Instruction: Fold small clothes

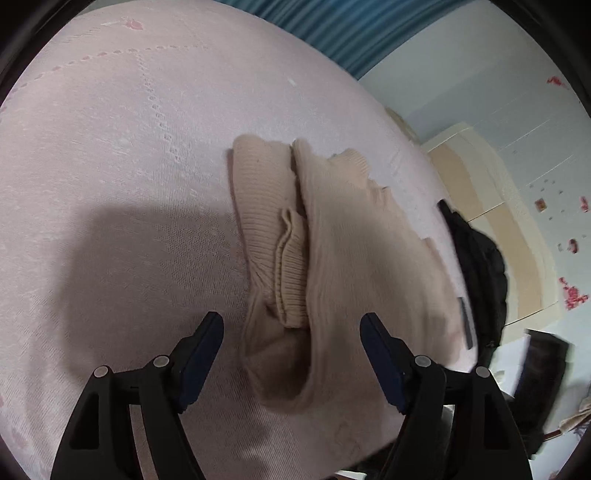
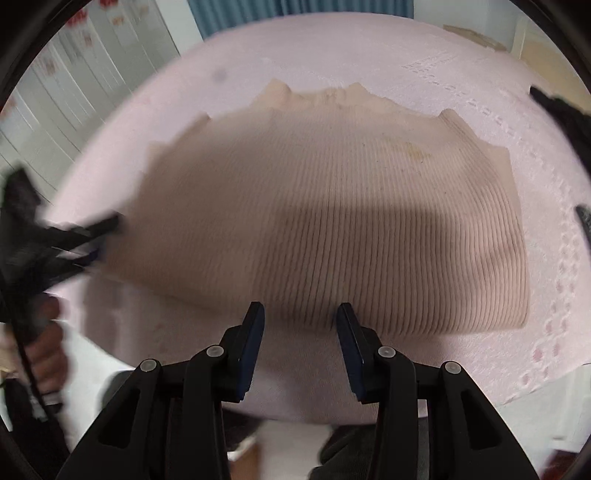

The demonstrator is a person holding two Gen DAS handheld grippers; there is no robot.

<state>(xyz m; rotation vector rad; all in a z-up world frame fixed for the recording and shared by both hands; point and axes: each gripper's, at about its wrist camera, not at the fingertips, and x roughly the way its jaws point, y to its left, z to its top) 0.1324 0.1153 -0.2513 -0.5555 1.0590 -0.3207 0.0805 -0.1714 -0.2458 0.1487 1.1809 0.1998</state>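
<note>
A beige ribbed knit sweater [image 2: 332,206] lies folded on a pink bedspread [image 2: 369,55]. In the left wrist view the sweater [image 1: 351,240] shows its folded side, with a ribbed cuff [image 1: 291,266] tucked between the layers. My left gripper [image 1: 291,325] is open and empty, its fingers on either side of the sweater's near end. My right gripper [image 2: 300,314] is open and empty, just in front of the sweater's near folded edge. The left gripper also shows blurred at the left of the right wrist view [image 2: 99,236].
A black garment [image 1: 476,258] lies at the bed's right edge beyond the sweater; black cloth also shows at the right in the right wrist view [image 2: 561,110]. Pale cupboards [image 1: 498,206] and a blue curtain [image 1: 332,33] stand behind the bed.
</note>
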